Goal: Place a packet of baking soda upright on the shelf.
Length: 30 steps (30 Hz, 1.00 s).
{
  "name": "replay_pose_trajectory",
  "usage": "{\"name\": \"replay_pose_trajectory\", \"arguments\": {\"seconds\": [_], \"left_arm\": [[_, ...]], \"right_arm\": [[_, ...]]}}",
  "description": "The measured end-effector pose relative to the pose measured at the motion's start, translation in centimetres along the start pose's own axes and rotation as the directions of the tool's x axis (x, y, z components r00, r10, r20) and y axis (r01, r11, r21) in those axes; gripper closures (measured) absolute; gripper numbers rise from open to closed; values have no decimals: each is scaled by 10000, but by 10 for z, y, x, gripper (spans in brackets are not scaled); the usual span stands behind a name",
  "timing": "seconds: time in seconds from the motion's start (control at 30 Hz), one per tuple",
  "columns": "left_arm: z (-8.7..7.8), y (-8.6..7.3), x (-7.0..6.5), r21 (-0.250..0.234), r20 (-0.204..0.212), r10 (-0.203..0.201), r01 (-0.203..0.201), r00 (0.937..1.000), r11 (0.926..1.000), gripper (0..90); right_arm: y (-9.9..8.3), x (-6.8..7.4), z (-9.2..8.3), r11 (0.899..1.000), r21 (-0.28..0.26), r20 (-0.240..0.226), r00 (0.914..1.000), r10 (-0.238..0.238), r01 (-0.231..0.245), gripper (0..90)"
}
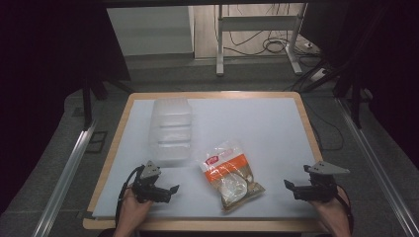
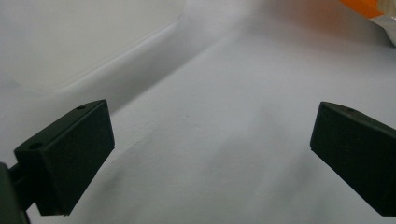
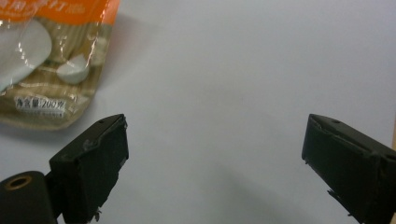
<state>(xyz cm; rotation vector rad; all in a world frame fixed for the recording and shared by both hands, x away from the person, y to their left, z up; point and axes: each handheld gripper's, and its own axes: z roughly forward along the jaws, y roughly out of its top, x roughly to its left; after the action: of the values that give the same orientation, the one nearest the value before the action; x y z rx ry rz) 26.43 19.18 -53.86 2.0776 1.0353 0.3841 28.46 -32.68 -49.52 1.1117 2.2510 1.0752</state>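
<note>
Both tools, left (image 1: 172, 188) and right (image 1: 288, 184), held spread, empty, at bench (image 1: 276, 123) near edge; orange-and-clear plastic snack bag (image 1: 230, 174) best pinched by opposite edges.

A clear plastic container (image 1: 170, 129) is lying just beyond the left tongs (image 1: 170, 190), well apart from the right tongs (image 1: 287, 185). A white sheet (image 1: 257, 128) is covering the wooden worktop (image 1: 117, 143) under both tongs. Far beyond them, a metal stand (image 1: 220, 49) is standing on the floor and cables (image 1: 276, 47) are trailing beside it.
</note>
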Motion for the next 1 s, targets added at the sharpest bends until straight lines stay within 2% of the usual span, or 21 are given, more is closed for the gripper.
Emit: {"name": "replay_pose_trajectory", "arguments": {"seconds": [0.03,0.13,0.3,0.37,0.73,1.0], "left_arm": [[0,0,0,2,0,-57,57,10000,10000,0],[0,-1,2,41,131,-173,173,9998,9998,0],[1,-2,2,140,192,-225,222,9996,9997,0],[1,-1,1,78,194,-165,164,9997,9998,0],[1,-1,0,24,227,-162,161,9996,9999,0],[2,-1,0,44,224,-145,144,9996,9999,0]], "right_arm": [[-2,0,2,9999,76,-166,9998,81,-79,73],[-3,1,4,9997,263,-289,9996,18,-10,69],[0,8,5,9998,114,-446,9989,-152,157,58],[-1,8,8,9991,263,-472,9984,-314,327,52],[-1,10,9,9988,392,-505,9984,-260,280,56],[0,15,15,9991,379,-453,9988,199,-182,30]]}}
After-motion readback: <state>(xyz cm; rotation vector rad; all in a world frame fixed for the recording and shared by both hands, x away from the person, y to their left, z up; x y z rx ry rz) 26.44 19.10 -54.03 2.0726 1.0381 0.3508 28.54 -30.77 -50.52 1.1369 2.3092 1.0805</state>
